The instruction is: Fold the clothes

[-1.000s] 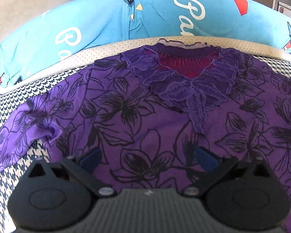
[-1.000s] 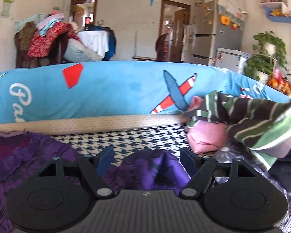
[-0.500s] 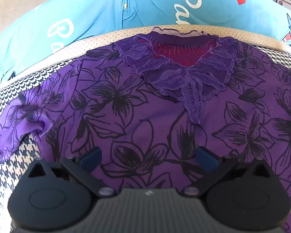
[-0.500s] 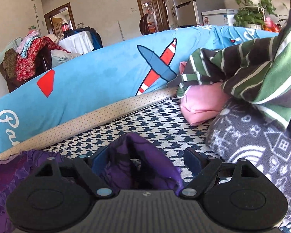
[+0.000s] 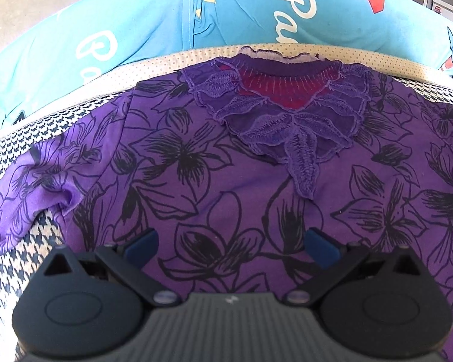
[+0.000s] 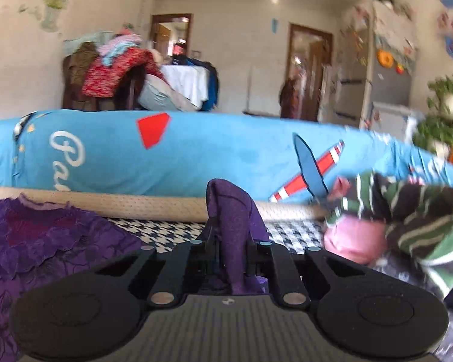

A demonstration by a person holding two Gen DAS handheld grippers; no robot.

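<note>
Purple flowered top (image 5: 226, 181) spread flat, front up, on the houndstooth-patterned cover (image 5: 18, 259); lace collar (image 5: 281, 126) toward the long blue pillow (image 5: 154, 24), which runs along the far edge behind a tan dotted strip (image 5: 166, 60); red lining visible inside the neck opening.

Left hand-held gripper (image 5: 231, 246) hanging over the lower middle of the top, below the collar; blue pads (image 5: 142, 242) spread wide apart with only flat fabric showing between them; hard to tell whether the tips touch the cloth; one short sleeve (image 5: 36, 181) rumpled out to the left of the collar, lying partly on the houndstooth cover.

Right hand-held gripper (image 6: 231, 244) just finished closing; fingers pressed together and pinching a fold of the purple top (image 6: 232, 211), likely the other sleeve, which stands up in a peak between them; rest of the top (image 6: 45, 241) lying to the left of that peak, collar side near the pillow (image 6: 196, 157).

Right of the pinched fold: a pink cloth (image 6: 353, 241) and a green-and-dark striped garment (image 6: 422, 211) piled against the pillow; patterned grey fabric (image 6: 407, 271) under them; picture a bit blurred here.

Beyond the pillow: a chair heaped with clothes (image 6: 111, 72), two doorways, a fridge (image 6: 389, 84), green plants (image 6: 444, 111).
</note>
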